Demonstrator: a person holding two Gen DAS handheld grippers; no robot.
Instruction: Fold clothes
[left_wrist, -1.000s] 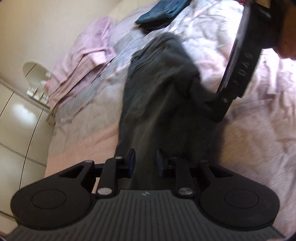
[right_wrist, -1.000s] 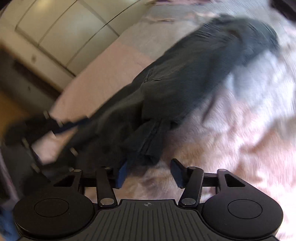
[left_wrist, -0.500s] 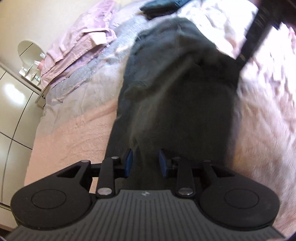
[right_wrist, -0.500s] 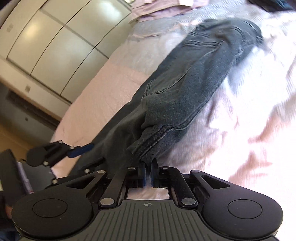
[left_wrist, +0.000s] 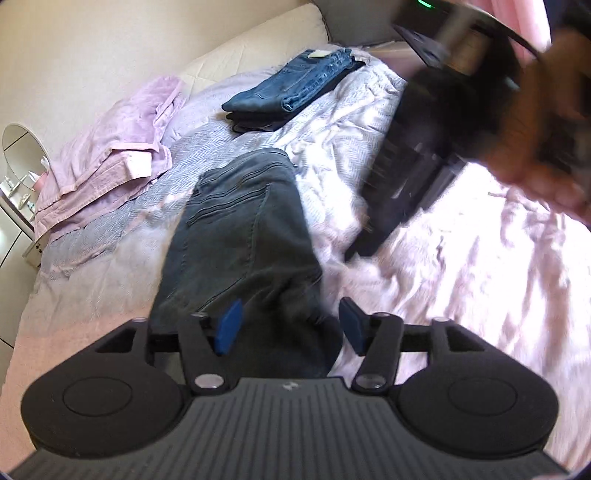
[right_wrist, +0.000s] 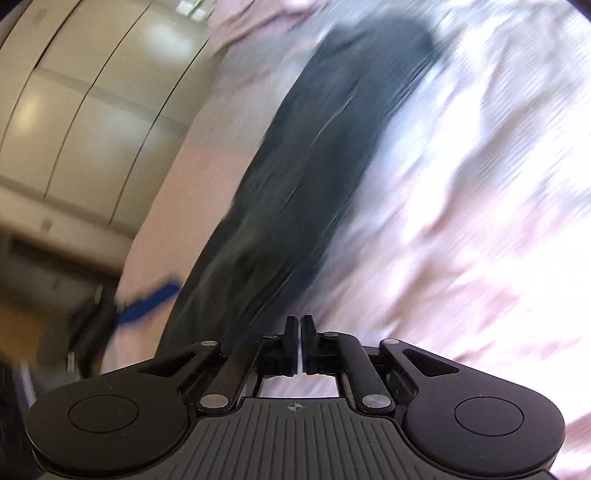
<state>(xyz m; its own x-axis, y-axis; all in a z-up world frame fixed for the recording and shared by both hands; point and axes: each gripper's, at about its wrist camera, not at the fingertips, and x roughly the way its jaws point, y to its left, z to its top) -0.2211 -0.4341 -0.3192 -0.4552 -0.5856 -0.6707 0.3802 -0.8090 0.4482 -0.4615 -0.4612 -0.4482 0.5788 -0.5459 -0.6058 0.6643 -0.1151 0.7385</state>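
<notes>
Here we have the dark jeans (left_wrist: 240, 236) lying lengthwise on the bed (left_wrist: 461, 295), heavy but limp; take the thick hem. The left gripper (left_wrist: 290, 325) has just been opening, jaws apart over them; the right gripper (right_wrist: 296, 345) looks nearly together, nothing between.

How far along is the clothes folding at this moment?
Done: blue jeans sit folded in a stack at the far end of the bed. In hand: the dark grey jeans lie stretched out lengthwise; the left gripper, its jaws just opened, hovers over their near end, gripping nothing. Left: folding those jeans shorter, and perhaps the loosely heaped pink clothes.
</notes>
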